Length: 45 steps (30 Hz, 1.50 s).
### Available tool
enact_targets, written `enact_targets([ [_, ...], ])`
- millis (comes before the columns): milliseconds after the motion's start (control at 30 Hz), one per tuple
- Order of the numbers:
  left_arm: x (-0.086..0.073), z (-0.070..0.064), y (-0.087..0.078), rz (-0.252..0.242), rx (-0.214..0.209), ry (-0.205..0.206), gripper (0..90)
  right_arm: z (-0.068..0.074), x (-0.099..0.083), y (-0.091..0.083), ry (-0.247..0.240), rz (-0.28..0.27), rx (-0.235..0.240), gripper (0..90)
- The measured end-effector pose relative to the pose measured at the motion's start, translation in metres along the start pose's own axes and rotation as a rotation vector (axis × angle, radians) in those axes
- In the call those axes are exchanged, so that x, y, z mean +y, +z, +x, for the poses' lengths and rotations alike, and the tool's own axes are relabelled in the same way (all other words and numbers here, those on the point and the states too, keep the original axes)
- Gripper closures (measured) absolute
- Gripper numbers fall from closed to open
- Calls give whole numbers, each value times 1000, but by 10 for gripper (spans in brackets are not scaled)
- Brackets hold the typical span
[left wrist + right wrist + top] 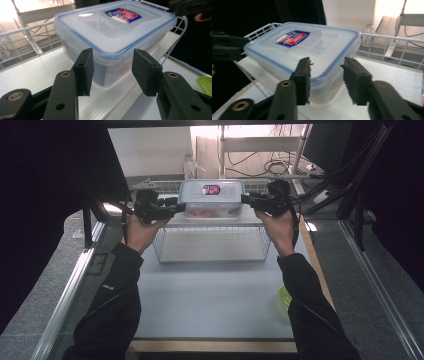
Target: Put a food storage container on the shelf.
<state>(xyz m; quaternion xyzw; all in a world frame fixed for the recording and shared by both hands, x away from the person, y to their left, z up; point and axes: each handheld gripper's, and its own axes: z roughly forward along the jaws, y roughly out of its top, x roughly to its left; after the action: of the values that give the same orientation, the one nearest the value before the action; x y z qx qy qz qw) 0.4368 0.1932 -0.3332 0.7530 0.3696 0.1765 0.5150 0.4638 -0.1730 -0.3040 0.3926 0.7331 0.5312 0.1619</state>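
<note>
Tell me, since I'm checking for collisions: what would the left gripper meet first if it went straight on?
Probably the near end wall of the lidded plastic container, between the left gripper's open jaws; the remaining gap is unclear.

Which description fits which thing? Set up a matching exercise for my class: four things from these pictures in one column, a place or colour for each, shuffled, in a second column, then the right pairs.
Things
1. box
2. label
3. left gripper
4. green lid

Descriptions
A. lies near the table's right edge, beside the right sleeve
B. clear, blue-rimmed lid, stands on the wire shelf
C. red and blue, on top of the box lid
D. open jaws at the box's left end

Pairs: 1-B, 2-C, 3-D, 4-A
</note>
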Motion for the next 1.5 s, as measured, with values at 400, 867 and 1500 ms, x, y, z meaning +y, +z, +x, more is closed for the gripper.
enact_targets([
  [400,-9,2,18,59,60,-32,705,10,-26,20,-70,95,-62,776],
  [867,-15,-6,12,39,67,-3,595,10,-24,22,-59,83,-56,711],
  [1500,-65,-44,-15,51,16,91,214,35,-61,0,-219,125,5,274],
])
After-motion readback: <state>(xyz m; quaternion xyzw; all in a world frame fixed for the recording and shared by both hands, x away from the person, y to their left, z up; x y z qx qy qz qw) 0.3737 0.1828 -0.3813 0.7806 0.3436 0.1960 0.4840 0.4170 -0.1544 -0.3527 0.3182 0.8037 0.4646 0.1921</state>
